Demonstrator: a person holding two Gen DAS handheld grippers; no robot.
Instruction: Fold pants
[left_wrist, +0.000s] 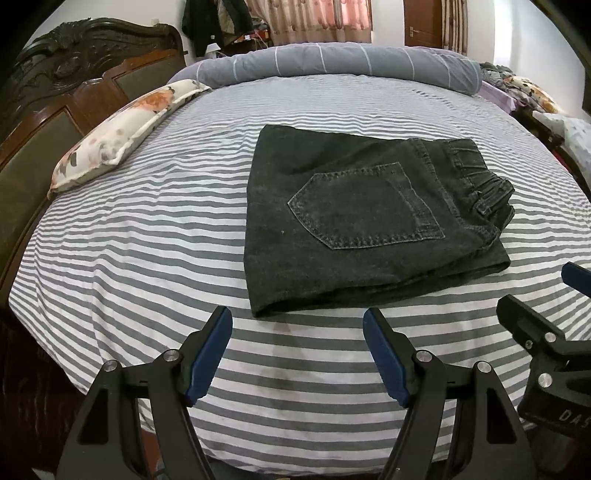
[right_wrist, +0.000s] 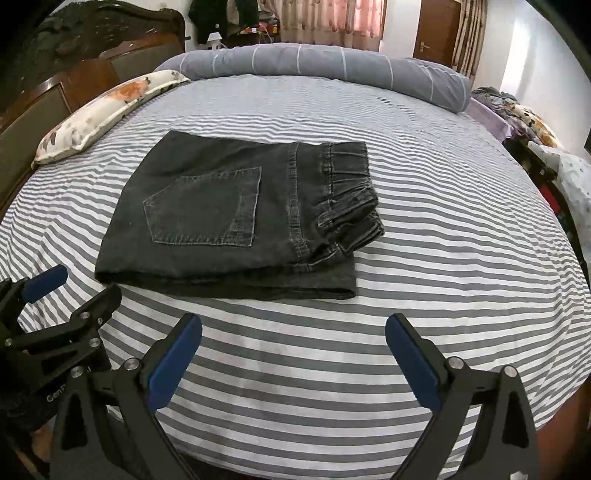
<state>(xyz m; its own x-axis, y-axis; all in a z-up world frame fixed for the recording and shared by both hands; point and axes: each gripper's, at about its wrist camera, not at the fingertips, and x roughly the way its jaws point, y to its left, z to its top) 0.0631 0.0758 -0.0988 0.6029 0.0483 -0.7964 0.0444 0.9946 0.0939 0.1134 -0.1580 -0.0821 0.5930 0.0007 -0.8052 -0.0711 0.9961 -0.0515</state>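
Observation:
Dark grey denim pants (left_wrist: 354, 221) (right_wrist: 236, 218) lie folded into a compact rectangle on the striped bed sheet (left_wrist: 147, 258) (right_wrist: 443, 258). A back pocket faces up and the elastic waistband points right. My left gripper (left_wrist: 297, 325) hangs open just short of the bundle's near edge, nothing between its blue pads. My right gripper (right_wrist: 293, 330) stands wide open above the sheet, near the bundle's front right corner, also empty. Each gripper shows at the edge of the other's view: the right gripper (left_wrist: 535, 314) at the right, the left gripper (right_wrist: 62, 291) at the left.
A floral pillow (left_wrist: 122, 129) (right_wrist: 103, 110) lies along the dark wooden headboard (left_wrist: 55, 92) on the left. A rolled grey quilt (left_wrist: 332, 62) (right_wrist: 325, 66) spans the far side of the bed. Piled bedding (left_wrist: 532, 92) sits at the far right, with curtains and a door behind.

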